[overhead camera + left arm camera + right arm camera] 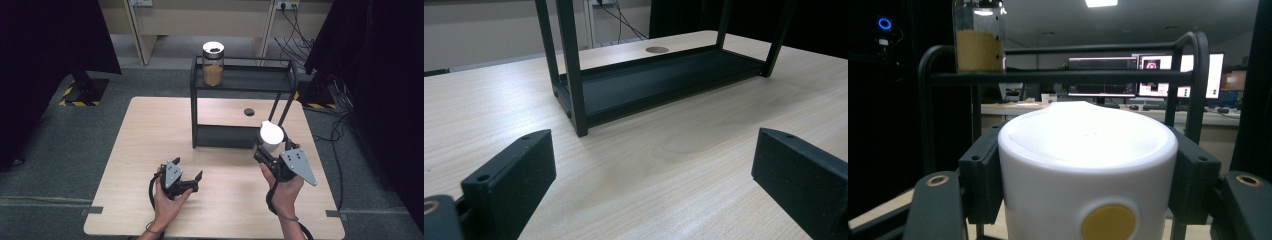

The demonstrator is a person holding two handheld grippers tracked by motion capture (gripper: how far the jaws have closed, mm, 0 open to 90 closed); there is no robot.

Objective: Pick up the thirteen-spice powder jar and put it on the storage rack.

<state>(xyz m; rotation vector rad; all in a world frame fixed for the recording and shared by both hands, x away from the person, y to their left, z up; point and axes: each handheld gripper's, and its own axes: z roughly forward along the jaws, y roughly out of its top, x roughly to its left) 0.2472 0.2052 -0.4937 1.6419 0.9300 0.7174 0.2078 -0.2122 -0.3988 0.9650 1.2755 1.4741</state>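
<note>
White jar is sitting clamped between the right gripper's jaws; left gripper is resting open on the table.

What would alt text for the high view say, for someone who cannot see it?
The right gripper holds a white container beside a black metal shelf on a wooden table. The left gripper rests open on the table, and a glass jar of brown powder stands on the shelf's top.
</note>
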